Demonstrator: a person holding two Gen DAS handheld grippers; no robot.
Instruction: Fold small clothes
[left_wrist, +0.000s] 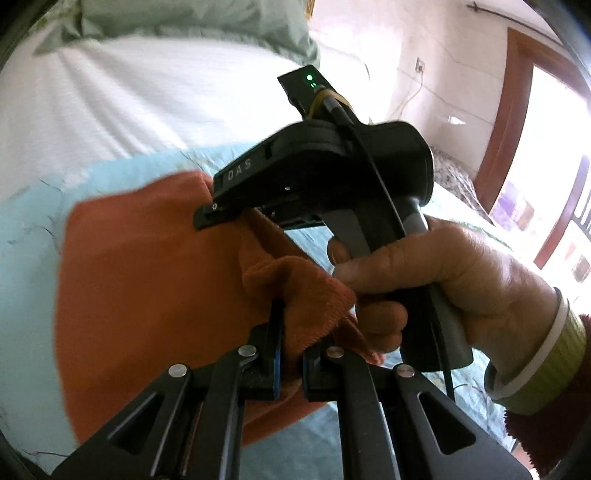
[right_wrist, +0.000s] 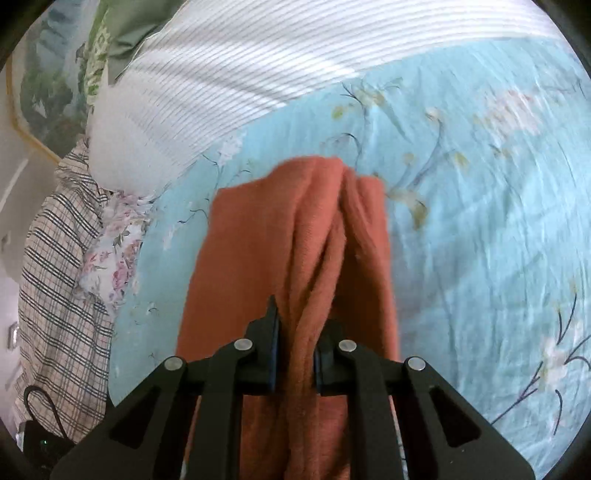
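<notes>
An orange knit cloth (left_wrist: 147, 266) hangs above the light blue flowered bedsheet (left_wrist: 29, 236). My left gripper (left_wrist: 291, 332) is shut on a bunched edge of the cloth. The right gripper shows in the left wrist view (left_wrist: 221, 216), held by a hand (left_wrist: 443, 280), its tips clamped on the cloth's upper edge. In the right wrist view my right gripper (right_wrist: 295, 332) is shut on a fold of the orange cloth (right_wrist: 266, 240), which drapes down in pleats over the sheet (right_wrist: 480, 221).
A white striped pillow (right_wrist: 240, 74) lies at the head of the bed. A checked cloth (right_wrist: 55, 277) and a flowered cloth (right_wrist: 118, 251) lie at the left. A wall and a wooden door frame (left_wrist: 513, 122) stand at the right.
</notes>
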